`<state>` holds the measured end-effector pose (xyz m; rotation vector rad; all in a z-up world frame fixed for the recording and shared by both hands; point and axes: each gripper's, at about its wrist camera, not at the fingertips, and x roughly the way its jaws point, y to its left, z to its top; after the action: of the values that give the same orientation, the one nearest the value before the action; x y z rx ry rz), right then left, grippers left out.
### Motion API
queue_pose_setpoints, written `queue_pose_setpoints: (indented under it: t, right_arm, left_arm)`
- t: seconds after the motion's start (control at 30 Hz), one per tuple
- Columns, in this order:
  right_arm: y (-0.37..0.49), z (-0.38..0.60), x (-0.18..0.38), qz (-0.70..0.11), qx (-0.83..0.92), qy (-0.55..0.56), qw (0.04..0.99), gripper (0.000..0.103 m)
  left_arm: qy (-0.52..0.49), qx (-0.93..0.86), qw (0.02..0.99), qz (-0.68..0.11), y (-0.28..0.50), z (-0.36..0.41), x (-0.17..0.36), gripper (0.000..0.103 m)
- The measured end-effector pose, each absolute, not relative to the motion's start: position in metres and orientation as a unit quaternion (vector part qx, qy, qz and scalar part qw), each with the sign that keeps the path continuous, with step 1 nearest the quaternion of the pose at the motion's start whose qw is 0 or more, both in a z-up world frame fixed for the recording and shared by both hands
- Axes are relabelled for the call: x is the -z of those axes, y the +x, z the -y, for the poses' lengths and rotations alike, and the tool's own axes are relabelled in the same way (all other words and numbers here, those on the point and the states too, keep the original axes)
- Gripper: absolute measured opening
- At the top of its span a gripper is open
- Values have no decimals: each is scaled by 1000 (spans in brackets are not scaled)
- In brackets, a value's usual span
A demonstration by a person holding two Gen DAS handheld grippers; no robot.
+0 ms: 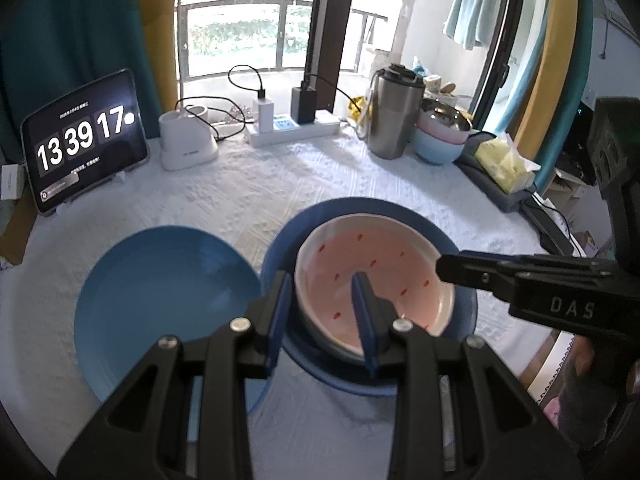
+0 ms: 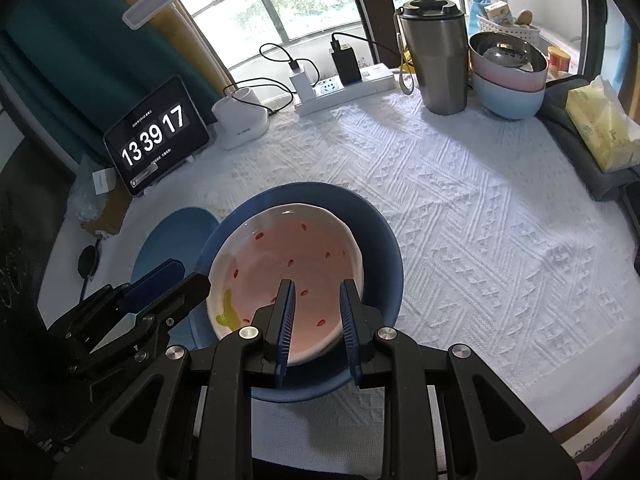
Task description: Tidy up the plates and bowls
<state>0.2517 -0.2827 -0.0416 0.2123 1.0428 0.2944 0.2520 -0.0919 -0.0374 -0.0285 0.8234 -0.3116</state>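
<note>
Toward the table's [image 2: 460,200] left edge a light blue plate [image 1: 160,300] lies flat. Beside it, the left gripper [image 1: 324,312] straddles the left rim of the pink bowl [image 2: 280,272], jaws parted, not visibly clamped. The pink bowl sits inside a dark blue bowl [image 2: 380,248] near the front edge. The right gripper [image 2: 318,320] hangs unclenched over its near rim.

L claw [image 1: 320,280] straddles near-left rim of pink bowl [image 1: 376,276]: one blue pad outside wall, other inside; contact can't tell. Pink bowl w/ red specks sits inside dark blue bowl [image 1: 464,312]. R claw [image 1: 448,270] enters from right, tip over bowl's right rim. Light blue plate [image 1: 160,304] just left, on white-cloth worktop [image 1: 248,196]. Tablet clock [image 1: 82,140] rear left, steel tumbler [image 1: 394,116] rear right.
</note>
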Motion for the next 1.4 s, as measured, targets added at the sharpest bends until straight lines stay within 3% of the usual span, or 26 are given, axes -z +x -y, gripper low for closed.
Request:
queue_pose_setpoints:
  t: [0.57,1.4]
  right_arm:
    - [254,313,28,-474,-121,107,866,25]
    - [265,337,58,-492,-132,117,852,27]
  left_arm:
    - [-25,116,907,-404,261,72,45,35]
    - [-17,94,898,-430,273,70,64,40]
